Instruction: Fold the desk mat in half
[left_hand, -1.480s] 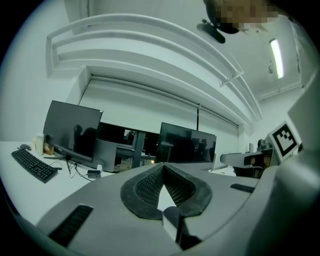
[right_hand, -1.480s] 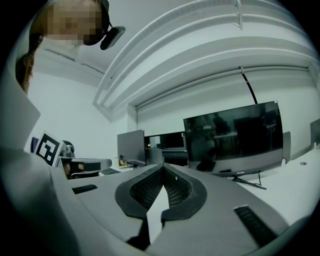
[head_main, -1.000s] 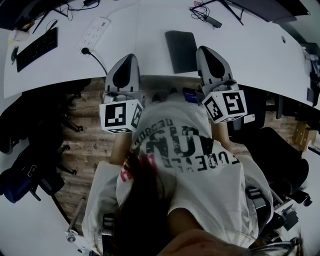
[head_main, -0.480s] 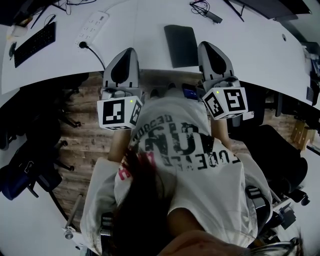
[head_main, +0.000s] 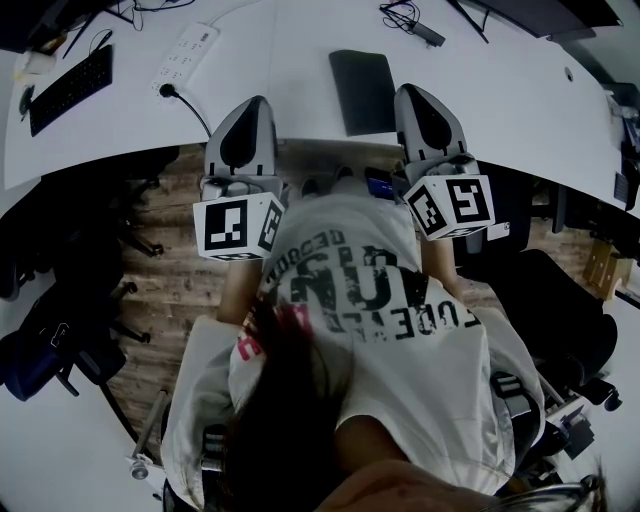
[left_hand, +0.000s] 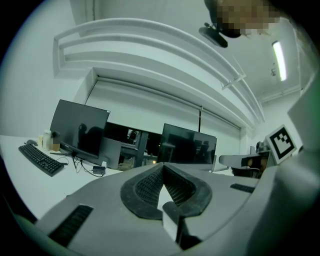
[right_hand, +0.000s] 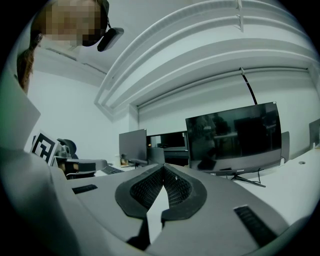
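White desk (head_main: 290, 60) with dark desk mat (head_main: 362, 90); left tool (left_hand: 162, 167), right tool (right_hand: 162, 169) both closed, empty

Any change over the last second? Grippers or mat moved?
Nothing of note. The whole head view slid slightly, so the camera shifted, not the scene. The left gripper and right gripper stay over the near edge of the desk, jaws shut and empty. The desk mat lies untouched between them.

The desk mat (head_main: 362, 90) is dark grey on a white desk (head_main: 300, 60); the keyboard (head_main: 70, 88) is black, the floor (head_main: 185, 285) brown wood-grain.
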